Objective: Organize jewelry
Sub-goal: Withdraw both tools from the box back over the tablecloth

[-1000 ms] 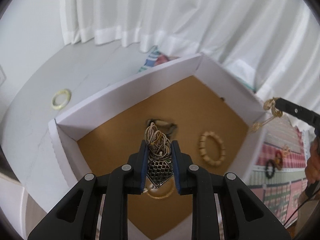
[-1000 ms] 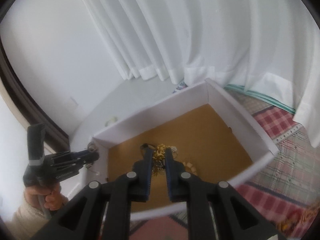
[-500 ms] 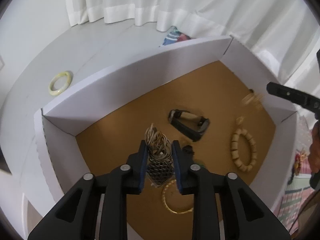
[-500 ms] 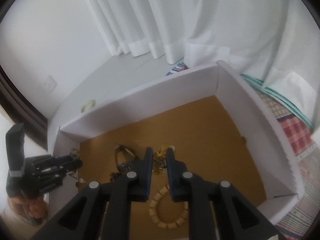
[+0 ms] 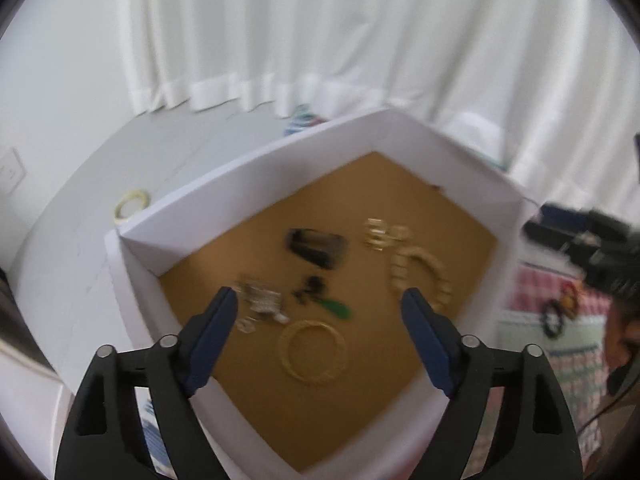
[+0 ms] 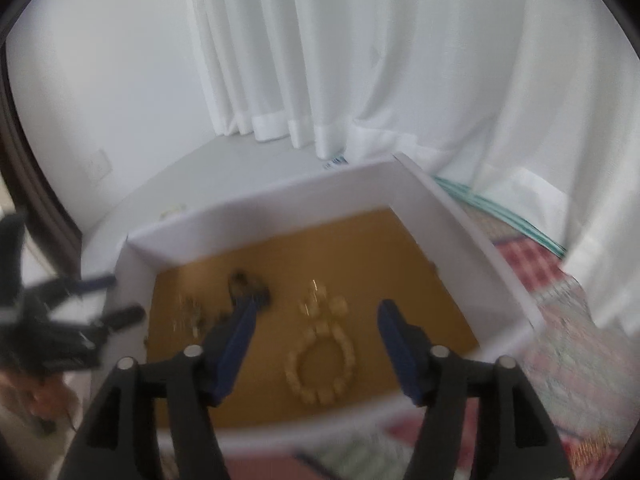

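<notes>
A white box [image 5: 256,184] with a brown floor holds the jewelry. In the left wrist view my left gripper [image 5: 318,308] is open and empty above the box. Below it lie a silver filigree piece [image 5: 260,304], a gold bangle [image 5: 312,352], a green and black piece [image 5: 324,300], a black watch [image 5: 318,246], a beaded bracelet [image 5: 420,272] and a small gold piece [image 5: 378,234]. In the right wrist view my right gripper [image 6: 314,320] is open and empty over the beaded bracelet [image 6: 320,372] and the gold piece [image 6: 314,298].
A pale green bangle [image 5: 131,205] lies on the grey floor left of the box. More jewelry [image 5: 558,312] lies on the checked cloth to the right. White curtains [image 5: 320,40] hang behind. Both views are blurred.
Both grippers have opened and let go. The silver filigree piece and the small gold piece now lie on the box floor. Both grippers have pulled back and up.
</notes>
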{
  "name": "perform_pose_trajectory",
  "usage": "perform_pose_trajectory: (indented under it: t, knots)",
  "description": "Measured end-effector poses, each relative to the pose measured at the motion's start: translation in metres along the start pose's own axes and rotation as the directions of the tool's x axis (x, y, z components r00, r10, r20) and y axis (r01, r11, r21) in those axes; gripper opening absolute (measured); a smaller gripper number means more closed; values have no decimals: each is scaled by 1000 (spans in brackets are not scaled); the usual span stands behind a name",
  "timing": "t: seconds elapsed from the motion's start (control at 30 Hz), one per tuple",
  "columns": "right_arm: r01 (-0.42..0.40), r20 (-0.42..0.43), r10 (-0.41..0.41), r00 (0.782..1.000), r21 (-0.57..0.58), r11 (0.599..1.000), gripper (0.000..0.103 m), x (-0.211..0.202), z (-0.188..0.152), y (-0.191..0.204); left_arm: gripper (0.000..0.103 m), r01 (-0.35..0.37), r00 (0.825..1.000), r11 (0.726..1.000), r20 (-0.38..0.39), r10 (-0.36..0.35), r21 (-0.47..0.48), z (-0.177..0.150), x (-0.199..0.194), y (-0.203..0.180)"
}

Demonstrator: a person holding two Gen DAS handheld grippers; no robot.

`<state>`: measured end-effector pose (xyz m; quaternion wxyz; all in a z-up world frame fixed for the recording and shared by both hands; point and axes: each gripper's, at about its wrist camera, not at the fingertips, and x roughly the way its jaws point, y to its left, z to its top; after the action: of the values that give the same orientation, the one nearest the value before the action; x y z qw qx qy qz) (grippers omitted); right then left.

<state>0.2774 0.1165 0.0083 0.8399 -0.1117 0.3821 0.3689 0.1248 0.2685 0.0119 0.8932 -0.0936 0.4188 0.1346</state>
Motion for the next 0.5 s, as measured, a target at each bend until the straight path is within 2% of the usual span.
perform_pose_trajectory:
  t: [0.13, 0.27, 0.5]
  knots:
    - [79, -27, -78, 997, 20, 997, 65, -31, -61, -17, 91, 72, 997, 996, 8, -73, 58, -20, -23, -47]
    - [193, -55, -190, 980, 60, 979, 65, -60, -120, -39, 92, 149, 989, 983, 1, -150, 104, -47, -34, -101]
    - [308, -74, -299, 951, 247, 919, 65, -122, -208, -82, 92, 257, 965, 956, -90, -246, 144, -95, -28, -175]
